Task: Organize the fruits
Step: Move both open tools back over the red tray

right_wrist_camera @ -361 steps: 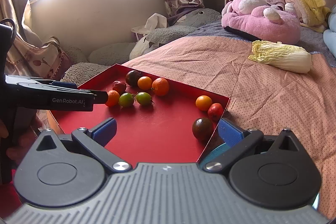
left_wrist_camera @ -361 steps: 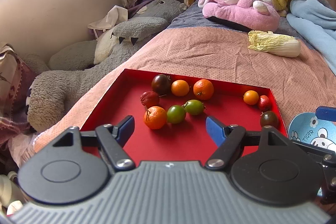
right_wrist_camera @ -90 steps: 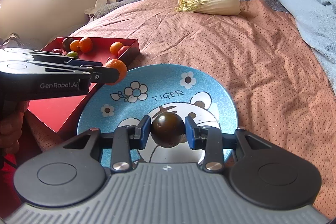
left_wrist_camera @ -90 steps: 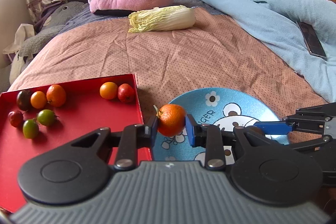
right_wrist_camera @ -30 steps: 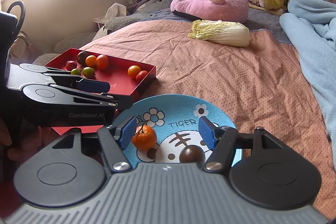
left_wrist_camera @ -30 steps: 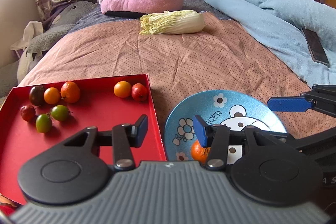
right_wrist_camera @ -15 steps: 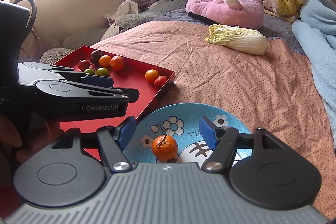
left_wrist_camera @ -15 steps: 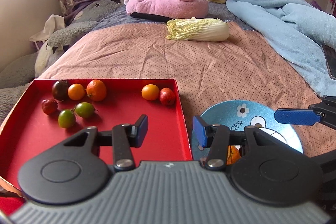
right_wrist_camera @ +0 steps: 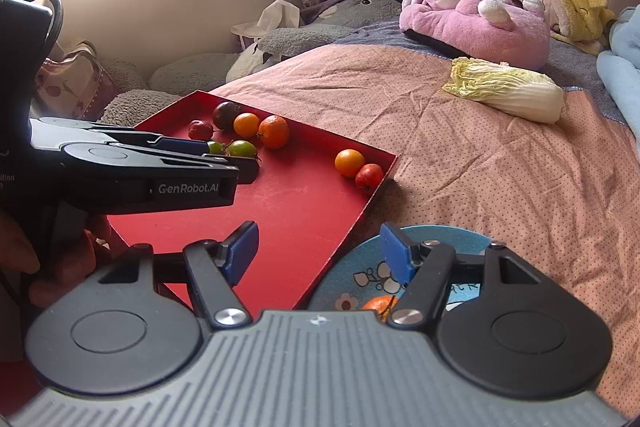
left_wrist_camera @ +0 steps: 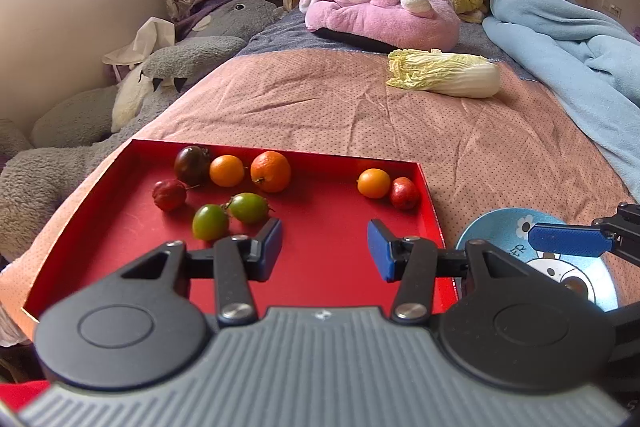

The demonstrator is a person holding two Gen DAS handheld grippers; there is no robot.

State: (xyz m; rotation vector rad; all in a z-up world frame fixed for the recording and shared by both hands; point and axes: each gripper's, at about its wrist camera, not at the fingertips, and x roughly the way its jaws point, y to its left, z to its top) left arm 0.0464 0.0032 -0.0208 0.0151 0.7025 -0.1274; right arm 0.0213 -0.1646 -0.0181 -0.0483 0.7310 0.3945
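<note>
A red tray (left_wrist_camera: 320,267) (right_wrist_camera: 304,219) lies on the bed with several small fruits: a dark one (left_wrist_camera: 191,163), two green ones (left_wrist_camera: 210,222), oranges (left_wrist_camera: 270,171) (right_wrist_camera: 273,131) and red ones (left_wrist_camera: 404,192). To its right sits a blue tiger plate (left_wrist_camera: 496,227) (right_wrist_camera: 440,239) with a mandarin (right_wrist_camera: 378,305) on it, partly hidden behind my right gripper. My left gripper (left_wrist_camera: 324,247) hangs open and empty over the tray's near half. My right gripper (right_wrist_camera: 316,251) is open and empty above the tray's right edge and the plate. One blue pad (left_wrist_camera: 568,239) of it shows in the left wrist view.
A napa cabbage (left_wrist_camera: 444,77) (right_wrist_camera: 506,93) lies farther up the pink bedspread. A pink plush (left_wrist_camera: 380,15), a grey plush (left_wrist_camera: 192,59) at the left bedside and a blue blanket (left_wrist_camera: 568,43) at the right border the area. A hand (right_wrist_camera: 24,259) holds the left gripper.
Both grippers have swung left, away from the plate and toward the red tray. The plate and its mandarin have slid to the right and lower edge of both views. Both stay open.
</note>
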